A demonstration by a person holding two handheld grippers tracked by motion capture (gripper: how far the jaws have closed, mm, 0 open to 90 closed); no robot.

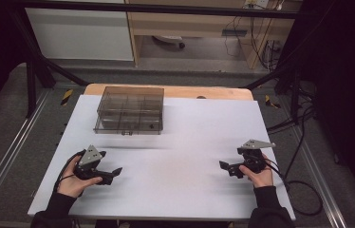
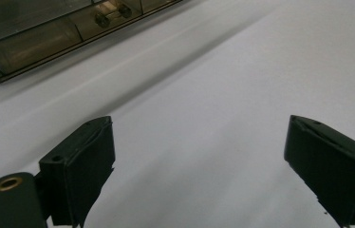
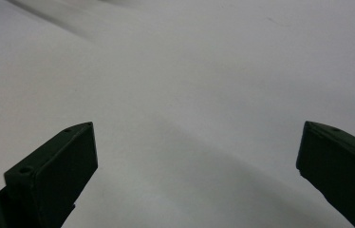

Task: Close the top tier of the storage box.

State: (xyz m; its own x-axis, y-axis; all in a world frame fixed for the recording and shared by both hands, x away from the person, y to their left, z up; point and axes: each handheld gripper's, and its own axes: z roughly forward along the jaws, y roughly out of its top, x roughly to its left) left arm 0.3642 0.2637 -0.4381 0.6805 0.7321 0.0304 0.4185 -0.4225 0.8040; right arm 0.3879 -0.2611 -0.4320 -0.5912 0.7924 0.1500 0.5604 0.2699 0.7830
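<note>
Box [image 1: 129, 110] of clear smoky plastic, lid shut, sits near the counter's [image 1: 180, 142] far left corner; its front latch should be approached squarely by the left tool [image 1: 111, 173], jaws spread and empty; the right tool [image 1: 224, 167], likewise spread, is held near the right edge.

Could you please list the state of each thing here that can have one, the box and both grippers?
Clear compartment box: lid shut, flat on the white table, untouched.
Left gripper: jaws wide open, empty, short of the box.
Right gripper: jaws wide open, empty, over bare table.
</note>
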